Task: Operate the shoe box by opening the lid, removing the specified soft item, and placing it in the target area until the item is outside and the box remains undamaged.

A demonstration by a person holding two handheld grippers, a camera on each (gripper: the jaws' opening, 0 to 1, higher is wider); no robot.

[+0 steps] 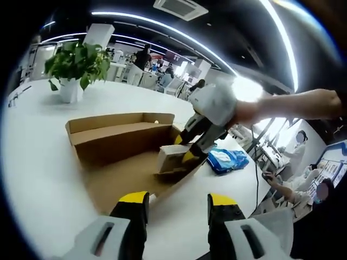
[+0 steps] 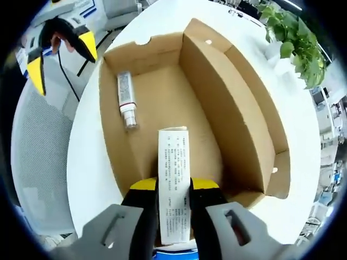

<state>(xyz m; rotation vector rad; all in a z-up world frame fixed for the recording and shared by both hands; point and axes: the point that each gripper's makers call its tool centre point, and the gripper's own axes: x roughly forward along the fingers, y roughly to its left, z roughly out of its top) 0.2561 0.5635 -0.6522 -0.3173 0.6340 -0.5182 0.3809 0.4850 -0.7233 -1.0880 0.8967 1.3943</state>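
The open cardboard shoe box (image 1: 116, 142) lies on a white table, lid flap folded back. My right gripper (image 2: 173, 187) is shut on a small white printed carton (image 2: 173, 162), holding it just above the box floor (image 2: 162, 103) at the near end. That gripper (image 1: 190, 153) and its carton (image 1: 172, 157) also appear in the left gripper view, reaching into the box's right end. A small clear bottle (image 2: 126, 100) lies on the box floor near the far wall. My left gripper (image 1: 178, 199) hovers open over the table's edge, short of the box, holding nothing; it also shows as the left gripper (image 2: 59, 40) beyond the box.
A potted green plant (image 1: 76, 65) stands at the table's far side, also seen as the plant (image 2: 293, 38). A blue packet (image 1: 227, 160) lies on the table right of the box. People sit at desks (image 1: 303, 179) beyond the table's right edge.
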